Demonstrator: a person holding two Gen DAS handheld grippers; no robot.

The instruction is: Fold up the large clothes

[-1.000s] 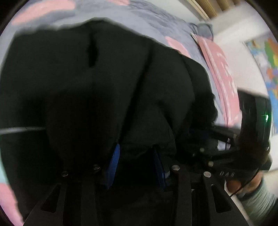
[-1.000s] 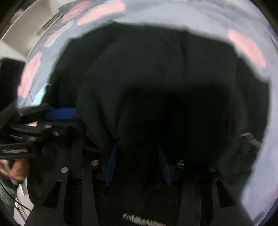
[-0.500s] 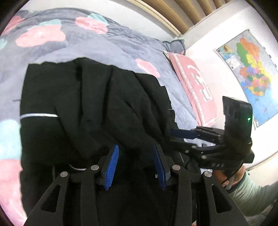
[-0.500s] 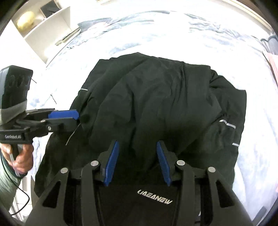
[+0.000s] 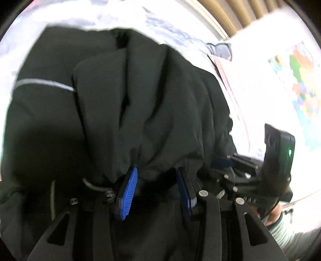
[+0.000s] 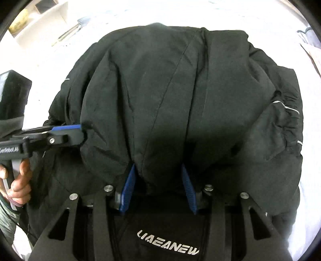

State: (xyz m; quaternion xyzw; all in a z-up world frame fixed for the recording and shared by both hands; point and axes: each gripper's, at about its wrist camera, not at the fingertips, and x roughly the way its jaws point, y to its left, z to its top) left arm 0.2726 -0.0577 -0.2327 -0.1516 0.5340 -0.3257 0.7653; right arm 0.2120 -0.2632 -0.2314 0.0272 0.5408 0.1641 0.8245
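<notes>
A black jacket (image 6: 180,96) is seen lying bunched on a pale bedspread (image 5: 80,22), with a grey reflective stripe (image 5: 44,84) across one panel and white lettering on a lower part near the right camera. A gathered fold of the jacket is pinched by the left gripper (image 5: 158,190): cloth is bunched between its blue pads (image 5: 128,194), which are held part-way apart by the thickness of the fabric. In the right wrist view the same tool is seen from the side at the jacket's left edge, gripped by the person's left hand (image 6: 18,176). Another fold is clamped by the right gripper (image 6: 158,190), its pads likewise kept somewhat apart with fabric wedged between them. A pink pillow (image 5: 228,80) and a coloured wall map (image 5: 301,80) are visible beyond the jacket, and white shelving (image 6: 40,18) is seen at upper left in the right view.

Compared with half a second ago, the jacket is seen much nearer to both cameras and fills more of each view, and it is now more heaped up.
</notes>
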